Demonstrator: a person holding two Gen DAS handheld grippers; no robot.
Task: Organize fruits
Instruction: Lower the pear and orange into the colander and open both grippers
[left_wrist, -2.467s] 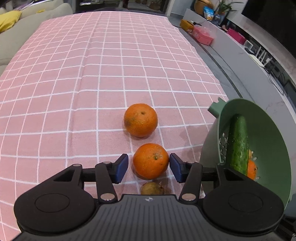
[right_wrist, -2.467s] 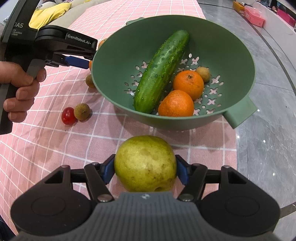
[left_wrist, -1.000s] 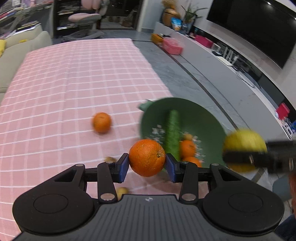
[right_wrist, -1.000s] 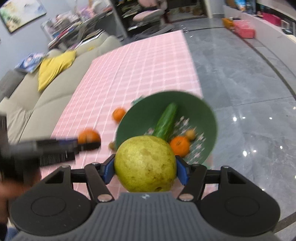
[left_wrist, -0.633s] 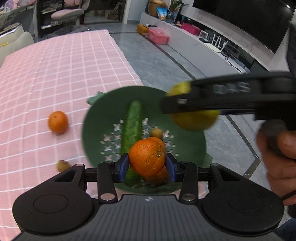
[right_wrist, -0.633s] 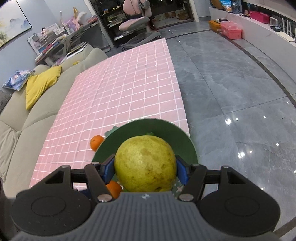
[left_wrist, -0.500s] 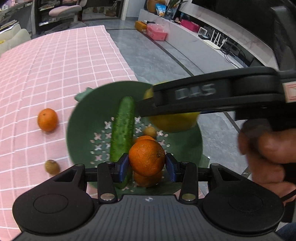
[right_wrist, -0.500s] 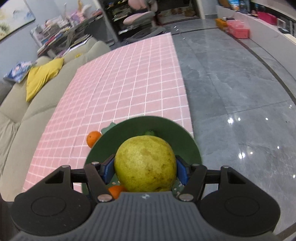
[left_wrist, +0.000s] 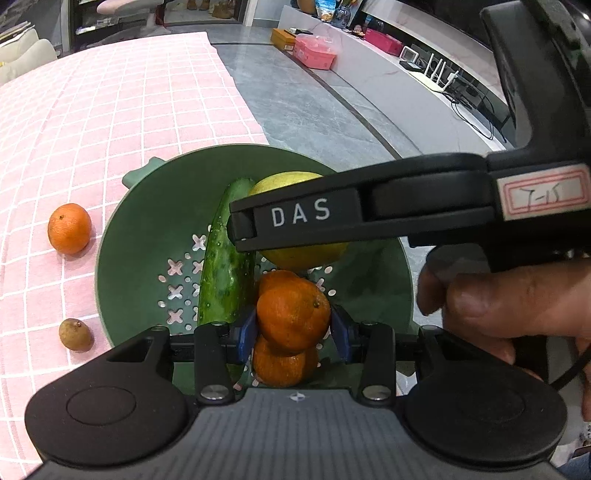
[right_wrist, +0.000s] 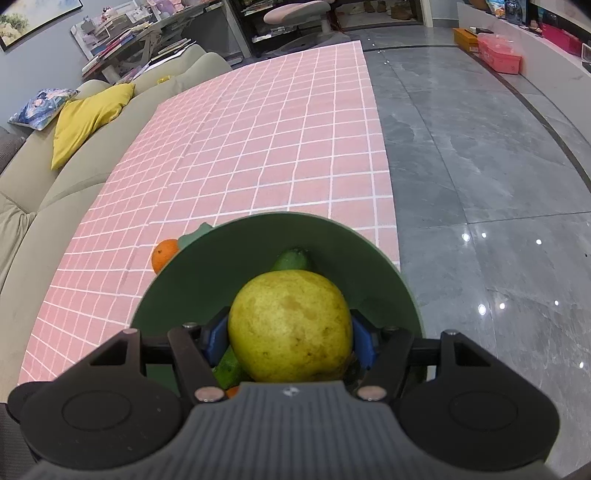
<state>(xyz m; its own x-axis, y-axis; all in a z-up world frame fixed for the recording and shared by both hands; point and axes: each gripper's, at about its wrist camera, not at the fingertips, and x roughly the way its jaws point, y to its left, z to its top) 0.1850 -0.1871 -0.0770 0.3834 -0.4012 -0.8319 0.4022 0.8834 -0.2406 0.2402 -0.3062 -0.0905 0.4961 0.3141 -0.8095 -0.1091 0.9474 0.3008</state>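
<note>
A green colander (left_wrist: 122, 236) (right_wrist: 258, 236) stands at the right edge of the pink checked cloth (left_wrist: 110, 110). Inside it lie a cucumber (left_wrist: 225, 266) and an orange (left_wrist: 280, 365). My left gripper (left_wrist: 293, 326) is shut on another orange (left_wrist: 293, 314), held over the colander's inside. My right gripper (right_wrist: 290, 338) is shut on a yellow-green pear (right_wrist: 290, 325), also above the colander; in the left wrist view its black body (left_wrist: 369, 206) crosses in front and the pear (left_wrist: 299, 254) shows behind it. One more orange (left_wrist: 69, 229) (right_wrist: 164, 254) rests on the cloth left of the colander.
A small brown fruit (left_wrist: 75, 334) lies on the cloth near the colander's left side. A hand (left_wrist: 517, 306) grips the right tool at the right. The cloth's right edge drops to a grey tiled floor (right_wrist: 480, 184). A sofa with a yellow cushion (right_wrist: 85, 118) runs along the left.
Both grippers carried their fruits from the cloth to over the colander and came lower. The right tool now crosses the left wrist view closer and larger.
</note>
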